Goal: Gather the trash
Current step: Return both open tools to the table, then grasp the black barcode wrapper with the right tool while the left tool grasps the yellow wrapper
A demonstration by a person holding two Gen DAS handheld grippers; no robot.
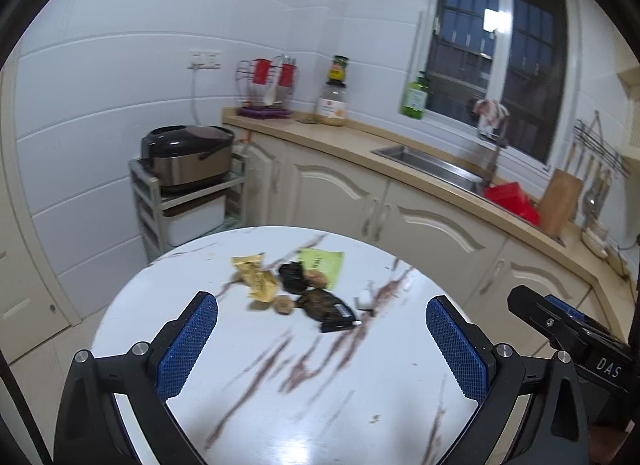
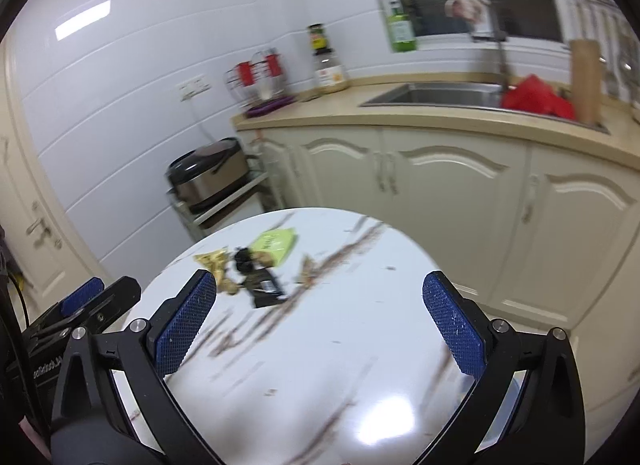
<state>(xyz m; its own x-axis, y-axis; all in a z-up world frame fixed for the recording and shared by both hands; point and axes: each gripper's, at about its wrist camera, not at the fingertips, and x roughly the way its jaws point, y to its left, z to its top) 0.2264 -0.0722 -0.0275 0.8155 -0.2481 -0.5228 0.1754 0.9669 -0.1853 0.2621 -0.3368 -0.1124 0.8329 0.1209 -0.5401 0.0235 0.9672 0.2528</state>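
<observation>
A heap of trash lies at the far side of a round white marble table (image 1: 280,405): a yellow wrapper (image 1: 256,277), a green packet (image 1: 326,265), a black wrapper (image 1: 330,309), a dark crumpled lump (image 1: 294,276) and brown nut-like bits (image 1: 284,304). A small white scrap (image 1: 364,300) lies to their right. My left gripper (image 1: 322,315) is open and empty, above the table, short of the heap. My right gripper (image 2: 320,293) is open and empty; the green packet (image 2: 276,243), yellow wrapper (image 2: 214,261) and black wrapper (image 2: 266,287) lie ahead, to its left.
Kitchen counter with a sink (image 1: 432,165), a red bag (image 1: 514,201), a cutting board (image 1: 560,201) and bottles stands behind the table. A rice cooker (image 1: 188,157) sits on a cart at left. The other gripper shows at the right edge (image 1: 568,329).
</observation>
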